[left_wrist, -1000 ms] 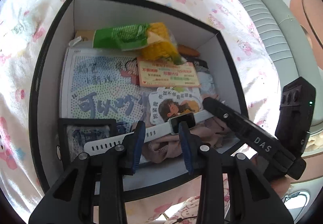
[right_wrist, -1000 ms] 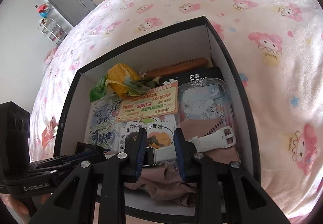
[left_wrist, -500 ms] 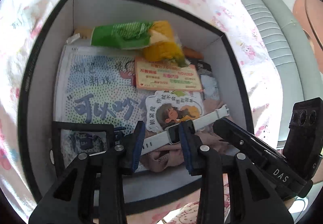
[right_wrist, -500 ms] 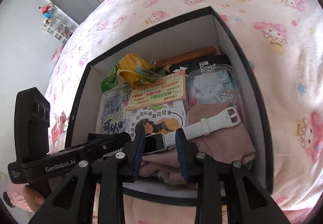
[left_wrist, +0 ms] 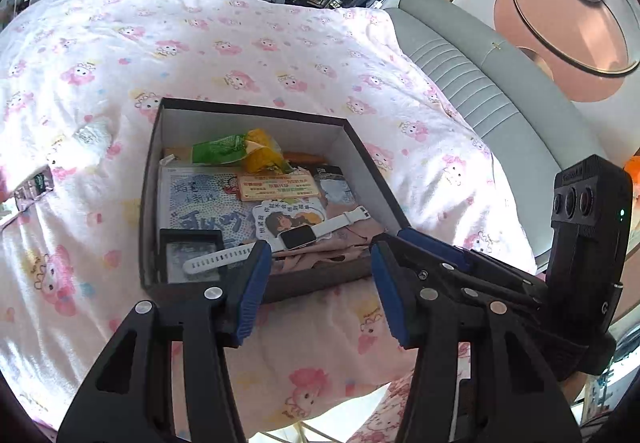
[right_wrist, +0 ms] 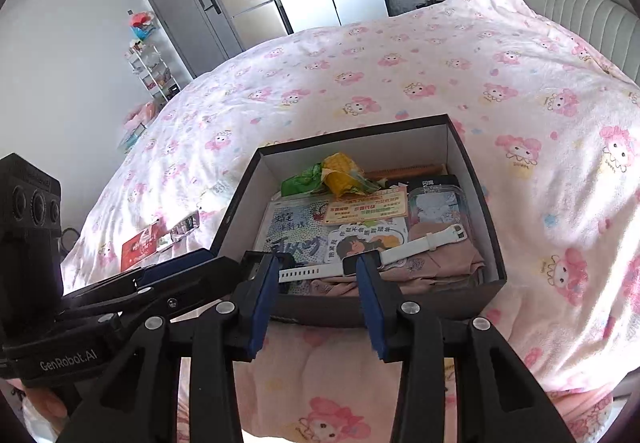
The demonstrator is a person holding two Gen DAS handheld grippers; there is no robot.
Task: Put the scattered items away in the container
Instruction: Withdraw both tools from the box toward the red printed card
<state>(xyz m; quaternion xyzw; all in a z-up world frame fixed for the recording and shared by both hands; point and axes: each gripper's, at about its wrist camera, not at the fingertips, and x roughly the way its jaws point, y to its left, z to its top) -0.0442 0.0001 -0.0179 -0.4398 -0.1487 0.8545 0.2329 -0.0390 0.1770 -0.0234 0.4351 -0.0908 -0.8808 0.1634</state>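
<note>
On the pink cartoon-print bedspread (right_wrist: 400,55) sits the black box (left_wrist: 360,151) — white inside and full. A white smartwatch (left_wrist: 298,236) lies across its near edge over pink cloth (right_wrist: 440,263), beside a girl-shaped sticker (left_wrist: 288,217), an orange card (right_wrist: 366,208) and a yellow-green snack bag (left_wrist: 240,149). A black packet (right_wrist: 434,181) at the far right corner reads "Smart". Both tongs hang spread and empty just outside the near wall: the left gripper (left_wrist: 316,295) and the right gripper (right_wrist: 316,307). The left body reads "GenRobot.AI". A red card (right_wrist: 140,245) lies on the bedspread, left of the box.
</note>
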